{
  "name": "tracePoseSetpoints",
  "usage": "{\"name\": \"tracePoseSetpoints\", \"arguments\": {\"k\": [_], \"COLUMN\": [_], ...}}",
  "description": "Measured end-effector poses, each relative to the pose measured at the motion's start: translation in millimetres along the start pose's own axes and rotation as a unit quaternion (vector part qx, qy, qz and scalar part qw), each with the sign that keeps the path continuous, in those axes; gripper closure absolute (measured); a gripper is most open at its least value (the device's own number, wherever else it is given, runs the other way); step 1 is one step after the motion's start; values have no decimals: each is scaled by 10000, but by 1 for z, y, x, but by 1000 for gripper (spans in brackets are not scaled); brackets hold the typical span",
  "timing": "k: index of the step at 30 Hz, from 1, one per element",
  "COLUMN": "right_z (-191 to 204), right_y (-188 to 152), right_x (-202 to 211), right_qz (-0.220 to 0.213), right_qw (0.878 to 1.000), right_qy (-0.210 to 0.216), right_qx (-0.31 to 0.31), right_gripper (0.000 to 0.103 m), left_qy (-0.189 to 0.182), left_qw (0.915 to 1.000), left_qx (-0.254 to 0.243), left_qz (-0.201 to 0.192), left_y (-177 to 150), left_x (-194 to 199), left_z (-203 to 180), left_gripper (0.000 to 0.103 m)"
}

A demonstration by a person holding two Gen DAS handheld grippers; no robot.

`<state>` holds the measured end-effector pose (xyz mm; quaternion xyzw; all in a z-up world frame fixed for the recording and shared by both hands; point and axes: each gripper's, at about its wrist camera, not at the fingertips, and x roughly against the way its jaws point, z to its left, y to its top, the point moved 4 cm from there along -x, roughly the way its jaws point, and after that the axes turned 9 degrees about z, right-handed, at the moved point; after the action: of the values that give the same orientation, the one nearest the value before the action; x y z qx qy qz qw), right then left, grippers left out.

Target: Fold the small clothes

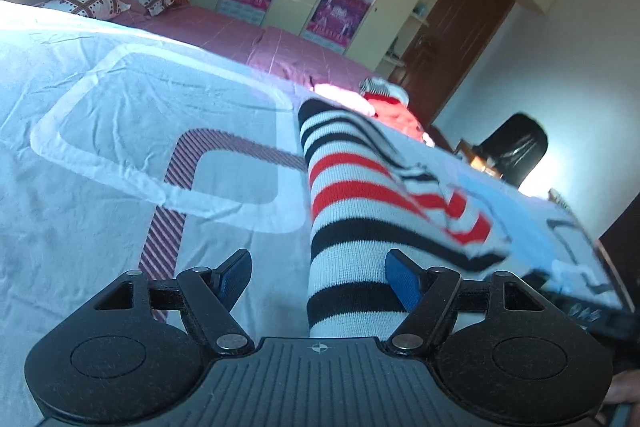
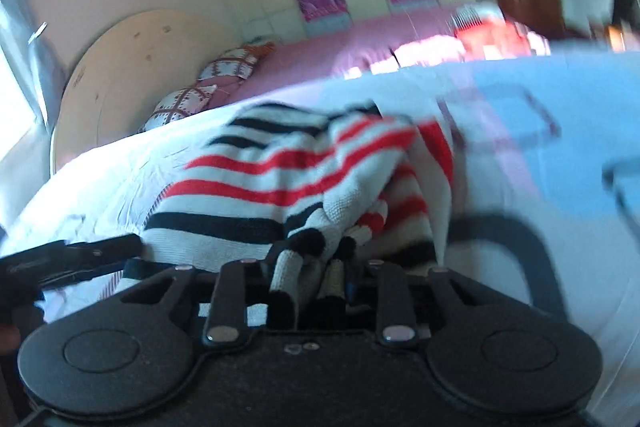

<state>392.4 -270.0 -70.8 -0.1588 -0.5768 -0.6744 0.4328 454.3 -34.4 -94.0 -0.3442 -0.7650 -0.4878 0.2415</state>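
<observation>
A small knitted garment [image 1: 360, 195] with white, red and black stripes lies on a white sheet [image 1: 100, 227] with pale printed shapes. My left gripper [image 1: 320, 279] stands open over the garment's near end. Its left blue pad [image 1: 236, 275] is over bare sheet and its right pad [image 1: 404, 283] rests on the stripes. In the right wrist view the garment [image 2: 280, 179] is bunched and lifted at its near edge. My right gripper [image 2: 316, 267] is shut on that gathered fabric, which hides its fingertips. The picture there is blurred.
A pile of red and white clothes [image 1: 394, 111] lies at the sheet's far edge. Beyond are a pink bed with patterned pillows [image 1: 92, 1], a cream wardrobe with posters [image 1: 340, 11], a brown door [image 1: 452, 39] and a black chair [image 1: 516, 147].
</observation>
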Motion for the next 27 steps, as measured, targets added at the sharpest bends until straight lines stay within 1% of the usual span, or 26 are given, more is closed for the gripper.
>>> {"name": "tracePoseSetpoints", "arguments": {"k": [1,3,4,5,6,7,8,9,10,11,12,13,14,15,16,17,18,20,21,22,23,24,25,26,27], "right_z": [7,13,13,9,0,-13,-29,-41,-49,-56,-62,-67,-74,-78,-85,-91,-95,-102,-105,-105,-100,-93,-80,-62,-44], "right_y": [4,11,11,8,2,-5,-11,-18,-20,-20,-18,-16,-14,-12,-10,-9,-5,1,6,10,14,19,25,30,32], "right_x": [9,32,40,42,34,19,0,-10,-7,-4,-3,-1,0,-3,-9,-14,-21,-32,-36,-37,-39,-38,-30,-16,-2], "right_qz": [-187,-619,-760,-771,-594,-243,187,377,244,179,111,-4,-116,-133,-76,-28,2,43,14,-5,8,45,-125,-446,-754], "right_qw": [9995,9971,9959,9957,9972,9993,9997,9983,9966,9931,9892,9852,9821,9790,9733,9648,9576,9496,9481,9505,9601,9709,9829,9916,9947], "right_qy": [-44,142,157,54,-94,-180,-123,85,334,557,748,908,1039,1177,1397,1685,1881,2085,2095,2010,1724,1455,1156,899,669], "right_qx": [236,415,476,508,447,240,-113,-433,-715,-1020,-1258,-1451,-1564,-1658,-1821,-2020,-2181,-2342,-2392,-2371,-2202,-1903,-1430,-816,-177], "right_gripper": [77,78,78,78,78,77,77,76,74,70,61,48,46,46,43,43,42,43,46,67,84,84,85,85,85], "left_qy": [-14,-91,-135,-148,-90,-55,-66,-57,-1,8,-28,-76,-175,-230,-213,-131,-84,-91,-141,-205,-214,-206,-199,-152,-85], "left_qw": [10000,9999,9999,9998,9996,9992,9988,9987,9987,9988,9991,9994,9995,9996,9997,9999,9999,9999,9998,9996,9994,9995,9996,9998,10000], "left_qx": [26,22,-21,-93,-189,-275,-338,-362,-389,-410,-384,-333,-244,-170,-99,-59,-56,19,103,193,249,245,203,103,5], "left_qz": [25,49,54,115,205,279,338,342,316,266,175,79,-31,-81,-82,-58,-27,39,59,70,70,54,22,-18,-24], "left_y": [-1,-2,-4,-6,-8,-11,-13,-14,-14,-13,-11,-8,-4,-1,3,7,10,12,13,13,14,14,14,14,12], "left_x": [0,1,1,-1,-4,-7,-10,-10,-7,-2,3,7,11,12,11,7,4,-5,-7,-9,-11,-12,-12,-11,-12], "left_z": [0,-4,-7,-11,-16,-19,-23,-25,-27,-28,-27,-25,-21,-18,-13,-10,-7,-1,2,4,4,3,0,-3,-6], "left_gripper": [30,30,30,30,30,30,30,30,30,30,30,30,30,30,30,30,30,30,30,30,30,30,31,31,31]}}
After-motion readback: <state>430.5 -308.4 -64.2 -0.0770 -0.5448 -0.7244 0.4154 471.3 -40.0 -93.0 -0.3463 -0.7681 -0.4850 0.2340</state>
